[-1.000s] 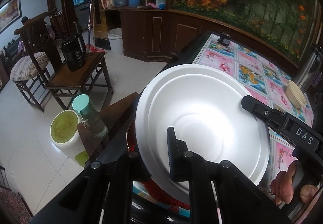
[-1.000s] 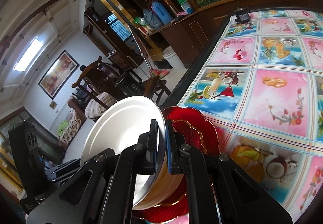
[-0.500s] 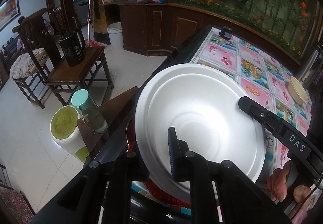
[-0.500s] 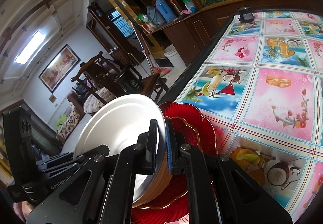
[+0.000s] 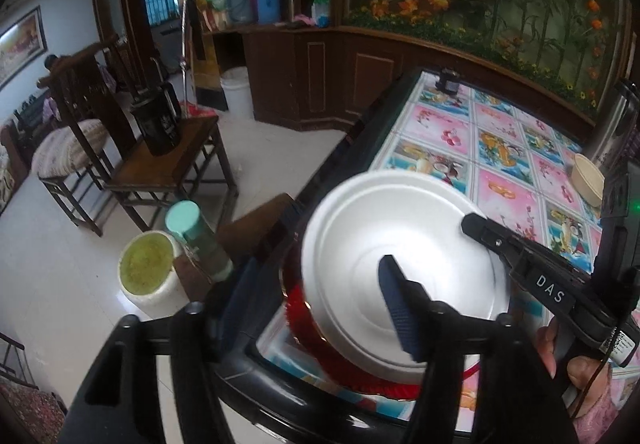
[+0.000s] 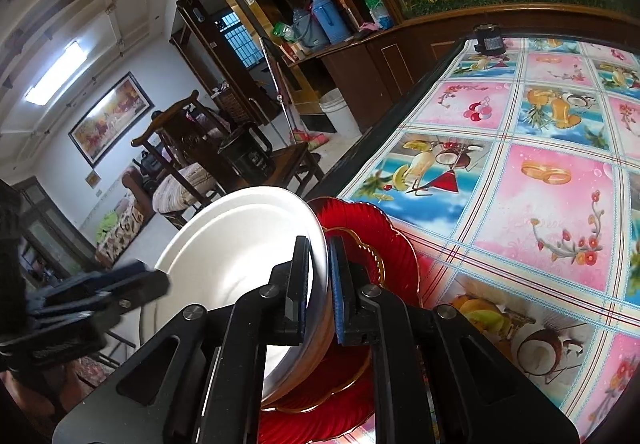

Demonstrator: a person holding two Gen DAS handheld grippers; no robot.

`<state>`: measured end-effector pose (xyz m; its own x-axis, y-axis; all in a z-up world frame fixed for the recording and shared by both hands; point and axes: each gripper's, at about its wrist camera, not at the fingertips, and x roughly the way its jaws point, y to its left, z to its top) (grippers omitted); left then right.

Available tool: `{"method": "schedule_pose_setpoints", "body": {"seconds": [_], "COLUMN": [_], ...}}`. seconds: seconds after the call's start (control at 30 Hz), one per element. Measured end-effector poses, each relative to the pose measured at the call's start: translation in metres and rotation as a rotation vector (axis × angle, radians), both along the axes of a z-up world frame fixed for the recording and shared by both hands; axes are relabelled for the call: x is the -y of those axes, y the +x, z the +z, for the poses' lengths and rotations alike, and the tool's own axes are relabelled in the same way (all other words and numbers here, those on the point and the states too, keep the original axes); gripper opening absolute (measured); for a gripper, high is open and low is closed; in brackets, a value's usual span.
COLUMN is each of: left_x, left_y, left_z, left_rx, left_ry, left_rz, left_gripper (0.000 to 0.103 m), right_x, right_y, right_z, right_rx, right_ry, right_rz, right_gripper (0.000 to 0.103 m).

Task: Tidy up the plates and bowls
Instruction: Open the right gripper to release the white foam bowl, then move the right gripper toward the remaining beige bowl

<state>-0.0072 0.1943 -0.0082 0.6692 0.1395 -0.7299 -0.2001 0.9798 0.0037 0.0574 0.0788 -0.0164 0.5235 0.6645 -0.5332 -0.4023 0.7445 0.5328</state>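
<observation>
A white bowl [image 5: 404, 264] sits over red glass plates [image 5: 344, 360] at the near corner of the table. My right gripper [image 6: 319, 276] is shut on the white bowl's rim [image 6: 240, 244], with the red plates [image 6: 360, 236] just beneath. In the left wrist view my left gripper [image 5: 316, 308] is open and pulled back from the bowl; one finger [image 5: 400, 312] lies over the bowl and the other is off to the left, past the table edge. The right gripper [image 5: 520, 264] shows at the bowl's right rim.
A beige bowl [image 5: 587, 179] stands at the right on the fruit-patterned tablecloth [image 6: 540, 183]. A dark jar [image 6: 489, 39] sits at the far table edge. Left of the table are a wooden stool with a teal-capped bottle [image 5: 198, 240], a white bucket [image 5: 146, 268] and chairs.
My left gripper has opened, let go of the white bowl and drawn back. The right gripper keeps its hold on the rim.
</observation>
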Motion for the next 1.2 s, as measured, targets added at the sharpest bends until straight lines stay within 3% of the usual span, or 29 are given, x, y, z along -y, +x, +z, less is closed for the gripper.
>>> {"method": "schedule_pose_setpoints", "body": {"seconds": [0.2,0.27,0.3,0.33,0.53,0.83,1.2], "left_x": [-0.009,-0.007,-0.006,-0.003,0.006,0.039,0.09], "left_y": [0.001,0.004,0.004,0.005,0.002,0.002,0.006], "left_z": [0.001,-0.004,-0.005,-0.006,-0.004,0.004,0.015], "left_rx": [0.007,-0.01,-0.014,-0.017,-0.008,0.007,0.017], "left_ry": [0.007,0.0,0.0,0.004,0.015,0.053,0.085], "left_rz": [0.034,0.028,0.023,0.017,-0.004,-0.073,-0.172], "left_gripper": [0.067,0.067,0.067,0.067,0.067,0.067,0.067], "right_x": [-0.001,0.002,0.006,0.011,0.029,0.062,0.136], "right_y": [0.001,0.002,0.001,0.0,0.002,0.011,0.014], "right_z": [-0.002,-0.002,-0.001,0.0,0.004,-0.001,-0.005], "right_rx": [-0.007,-0.011,-0.009,-0.005,0.002,-0.045,-0.076], "right_ry": [-0.01,0.012,0.038,0.072,0.174,0.198,0.26], "right_rz": [0.005,0.004,-0.002,-0.011,-0.042,-0.136,-0.278], "right_gripper": [0.012,0.028,0.044,0.054,0.055,0.055,0.055]}}
